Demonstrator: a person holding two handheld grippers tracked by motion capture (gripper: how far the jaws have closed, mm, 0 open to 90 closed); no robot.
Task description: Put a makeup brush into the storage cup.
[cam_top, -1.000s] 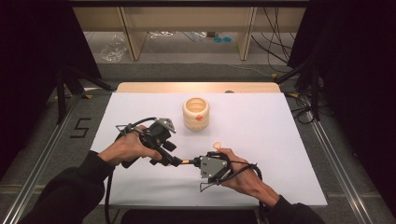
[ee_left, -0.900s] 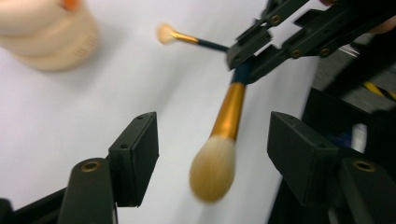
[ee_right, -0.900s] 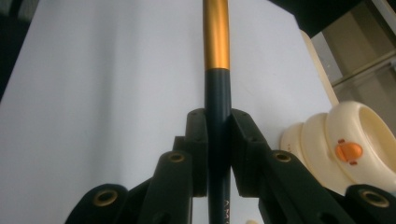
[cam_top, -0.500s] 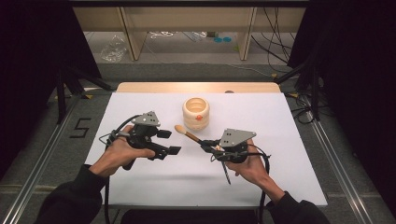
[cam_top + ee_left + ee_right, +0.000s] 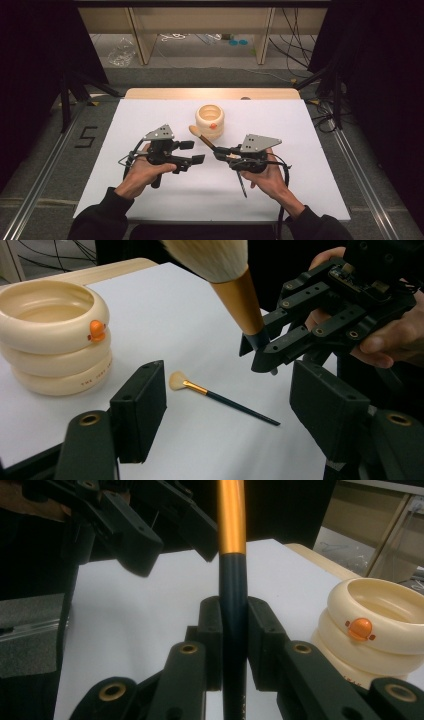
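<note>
Between the right gripper's [image 5: 218, 150] closed jaws sits the big brush [image 5: 232, 580], bristles aimed toward the cream cup [image 5: 210, 120], likely its holder. Left gripper [image 5: 192, 152], jaws open and just widened, faces a small brush [image 5: 220, 398] on the table [image 5: 300, 130].

bright overhead light on table, dark surroundings, soft focus.

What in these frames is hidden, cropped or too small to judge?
- Large brush: in the right gripper view its bristles are cut off by the top edge, its handle end by the bottom edge.
- Cream holder: printed wording in the left gripper view is too small to read.
- Small brush: in the high view the right gripper and hand cover most of it.
</note>
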